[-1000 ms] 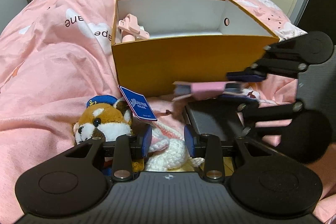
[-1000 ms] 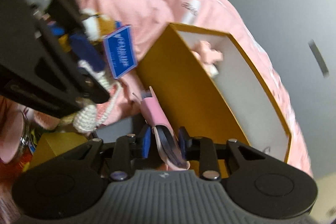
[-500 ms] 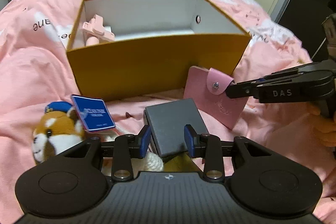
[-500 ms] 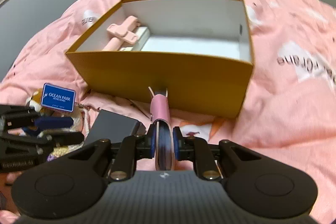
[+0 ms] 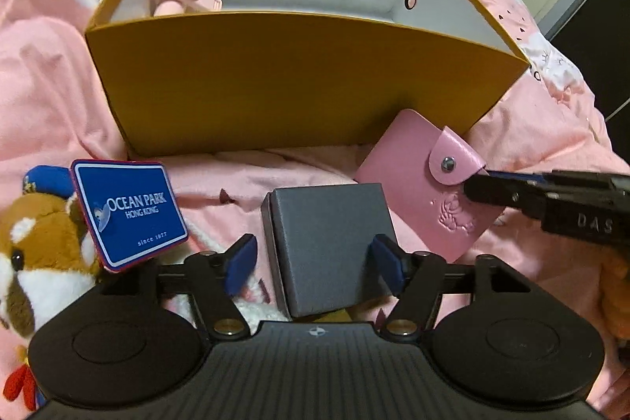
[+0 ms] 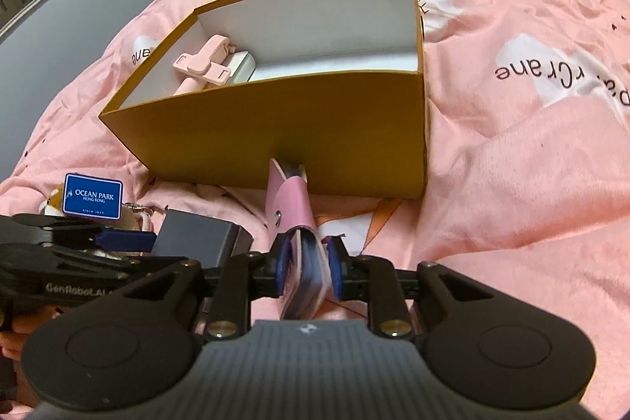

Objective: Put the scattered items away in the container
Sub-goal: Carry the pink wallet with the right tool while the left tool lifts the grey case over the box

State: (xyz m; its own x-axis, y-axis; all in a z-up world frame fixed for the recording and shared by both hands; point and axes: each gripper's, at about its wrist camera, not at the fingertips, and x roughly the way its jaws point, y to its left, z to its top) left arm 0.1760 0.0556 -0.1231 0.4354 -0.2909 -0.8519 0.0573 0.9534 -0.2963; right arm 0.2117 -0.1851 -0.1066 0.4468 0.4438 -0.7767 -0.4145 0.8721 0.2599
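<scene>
Right gripper (image 6: 306, 272) fingers clamped on pink wallet (image 6: 293, 199), beside yellow box (image 6: 275, 132). Left gripper (image 5: 315, 264) fingers wide open, straddling grey box (image 5: 327, 243) on bed (image 6: 512, 164).

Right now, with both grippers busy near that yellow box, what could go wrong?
The right gripper pinches the pink card holder only at one edge, below the box wall; it could slip or hit the wall when lifted. The left gripper straddles the grey box, open; closing off-centre may tip it.

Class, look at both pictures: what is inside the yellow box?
Inside the yellow box lie a pink clip-like gadget and a white item beside it. The near wall hides the floor close to it.
</scene>
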